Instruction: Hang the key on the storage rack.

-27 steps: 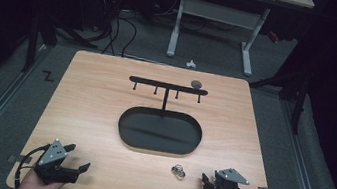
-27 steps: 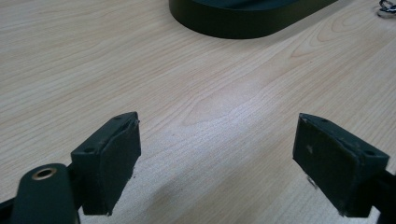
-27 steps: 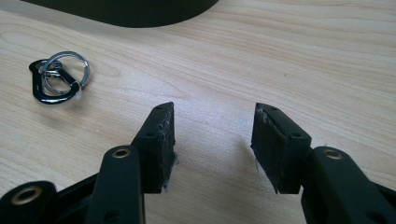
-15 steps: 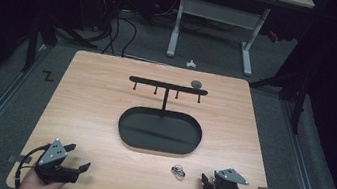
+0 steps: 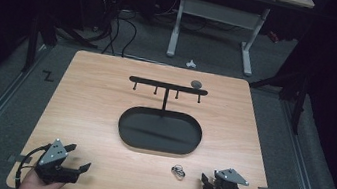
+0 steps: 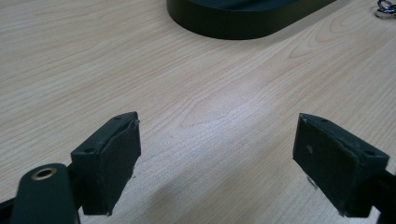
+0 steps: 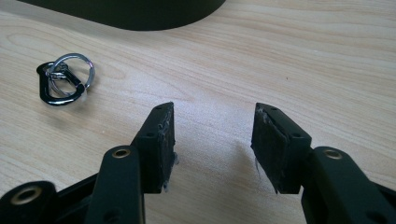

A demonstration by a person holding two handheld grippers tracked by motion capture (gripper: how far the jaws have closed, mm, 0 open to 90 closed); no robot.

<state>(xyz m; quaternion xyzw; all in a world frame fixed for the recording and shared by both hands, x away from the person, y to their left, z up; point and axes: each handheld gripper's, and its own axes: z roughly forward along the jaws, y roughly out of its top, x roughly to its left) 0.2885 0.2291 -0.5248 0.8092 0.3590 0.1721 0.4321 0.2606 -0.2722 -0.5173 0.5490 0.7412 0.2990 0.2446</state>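
A small key ring with a black carabiner (image 5: 177, 171) lies on the wooden table (image 5: 93, 113), just in front of the black oval base (image 5: 160, 131) of a stand whose crossbar (image 5: 168, 85) carries several hooks. My right gripper (image 5: 209, 177) rests open at the front right, a little to the right of the key ring (image 7: 63, 79); its jaws (image 7: 212, 135) hold nothing and the base (image 7: 130, 11) lies beyond them. My left gripper (image 5: 78, 157) stands open at the front left, its jaws (image 6: 217, 140) wide over bare wood, with the base (image 6: 243, 18) ahead and the key ring (image 6: 385, 8) far off.
A small grey round object (image 5: 197, 84) sits by the crossbar's right end. Beyond the table are a white-legged desk (image 5: 218, 16), cables on the floor (image 5: 115, 31) and a small white item (image 5: 191, 63). Bare wood spreads left of the base.
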